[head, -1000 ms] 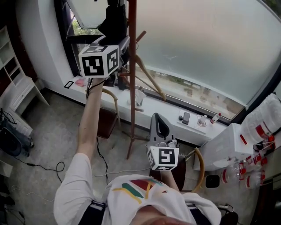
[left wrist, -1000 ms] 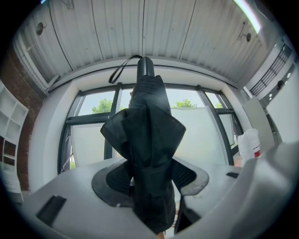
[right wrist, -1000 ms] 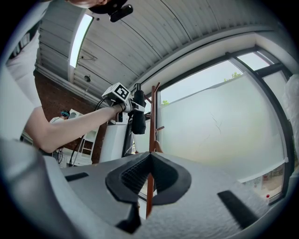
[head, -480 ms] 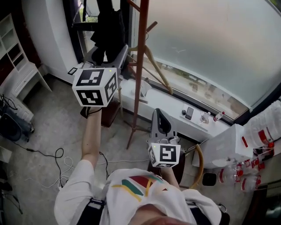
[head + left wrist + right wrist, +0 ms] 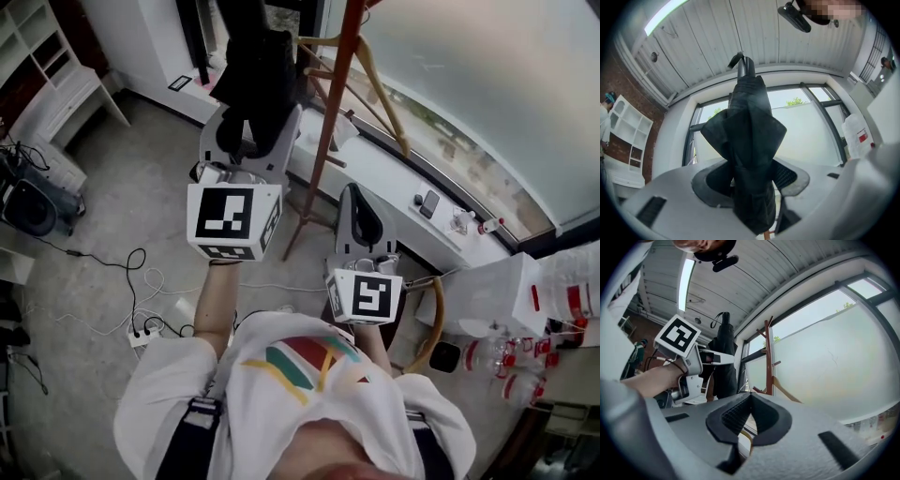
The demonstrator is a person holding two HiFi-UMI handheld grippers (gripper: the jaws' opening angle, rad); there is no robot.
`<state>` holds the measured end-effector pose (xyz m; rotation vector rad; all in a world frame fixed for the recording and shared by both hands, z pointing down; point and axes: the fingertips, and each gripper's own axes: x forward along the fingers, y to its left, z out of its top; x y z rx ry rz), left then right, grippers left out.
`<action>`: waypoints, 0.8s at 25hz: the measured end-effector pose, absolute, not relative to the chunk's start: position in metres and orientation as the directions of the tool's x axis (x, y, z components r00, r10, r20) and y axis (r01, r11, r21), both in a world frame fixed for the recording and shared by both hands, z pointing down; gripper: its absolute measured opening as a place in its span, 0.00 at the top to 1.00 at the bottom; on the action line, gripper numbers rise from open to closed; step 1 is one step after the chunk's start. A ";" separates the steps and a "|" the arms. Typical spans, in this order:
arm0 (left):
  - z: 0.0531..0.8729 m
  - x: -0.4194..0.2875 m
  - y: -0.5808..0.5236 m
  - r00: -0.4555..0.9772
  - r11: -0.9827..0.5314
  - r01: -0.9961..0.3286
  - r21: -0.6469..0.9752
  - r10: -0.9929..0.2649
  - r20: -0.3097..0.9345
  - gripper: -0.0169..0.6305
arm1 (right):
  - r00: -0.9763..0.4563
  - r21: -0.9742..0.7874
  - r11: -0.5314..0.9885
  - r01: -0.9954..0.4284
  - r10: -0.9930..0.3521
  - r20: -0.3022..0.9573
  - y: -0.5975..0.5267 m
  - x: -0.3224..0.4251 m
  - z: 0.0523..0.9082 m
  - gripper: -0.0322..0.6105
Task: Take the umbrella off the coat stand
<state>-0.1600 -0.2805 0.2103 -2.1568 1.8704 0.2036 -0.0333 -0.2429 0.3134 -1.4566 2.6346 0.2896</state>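
Black umbrella [image 5: 258, 56] in left gripper [image 5: 255, 117], wooden coat stand [image 5: 334, 94] just beside

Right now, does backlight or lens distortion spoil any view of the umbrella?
Left gripper view: the bright window backlights the umbrella into a dark silhouette; head view: evenly lit, but its folds read black; right gripper view: heavy fisheye bending, umbrella small and dark.
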 end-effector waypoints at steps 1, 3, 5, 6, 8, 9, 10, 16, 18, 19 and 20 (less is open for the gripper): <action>0.218 -0.161 -0.276 0.149 -0.124 -0.987 -0.103 -0.946 -0.288 0.61 | -0.537 0.111 0.525 -0.844 -0.821 -0.193 -0.242 -0.036 0.314 0.95; 0.234 -0.162 -0.268 0.136 -0.114 -0.989 -0.090 -0.945 -0.299 0.61 | -0.548 0.114 0.536 -0.837 -0.815 -0.191 -0.240 -0.042 0.316 0.95; 0.248 -0.164 -0.260 0.113 -0.087 -0.991 -0.099 -0.947 -0.301 0.61 | -0.559 0.116 0.546 -0.829 -0.808 -0.186 -0.237 -0.047 0.317 0.95; 0.254 -0.165 -0.257 0.098 -0.070 -0.992 -0.102 -0.950 -0.298 0.61 | -0.564 0.117 0.552 -0.826 -0.805 -0.182 -0.237 -0.049 0.318 0.95; 0.263 -0.166 -0.249 0.070 -0.045 -0.995 -0.093 -0.956 -0.286 0.61 | -0.573 0.119 0.560 -0.820 -0.801 -0.175 -0.236 -0.052 0.321 0.95; 0.267 -0.166 -0.246 0.061 -0.040 -0.996 -0.081 -0.957 -0.285 0.61 | -0.576 0.121 0.563 -0.817 -0.800 -0.169 -0.237 -0.053 0.322 0.95; 0.270 -0.164 -0.244 0.058 -0.039 -0.997 -0.071 -0.956 -0.288 0.61 | -0.579 0.121 0.566 -0.815 -0.799 -0.160 -0.237 -0.054 0.324 0.95; 0.311 -0.154 -0.229 0.086 -0.063 -0.993 -0.102 -0.969 -0.233 0.61 | -0.587 0.126 0.573 -0.810 -0.791 -0.173 -0.233 -0.056 0.326 0.95; 0.324 -0.152 -0.224 0.086 -0.069 -0.994 -0.087 -0.974 -0.211 0.61 | -0.589 0.124 0.576 -0.808 -0.791 -0.167 -0.231 -0.057 0.330 0.95; 0.330 -0.152 -0.222 0.087 -0.073 -0.994 -0.080 -0.976 -0.199 0.61 | -0.589 0.122 0.576 -0.808 -0.791 -0.165 -0.230 -0.058 0.331 0.95; 0.336 -0.151 -0.220 0.086 -0.074 -0.995 -0.072 -0.979 -0.187 0.61 | -0.588 0.119 0.576 -0.809 -0.792 -0.163 -0.228 -0.058 0.333 0.95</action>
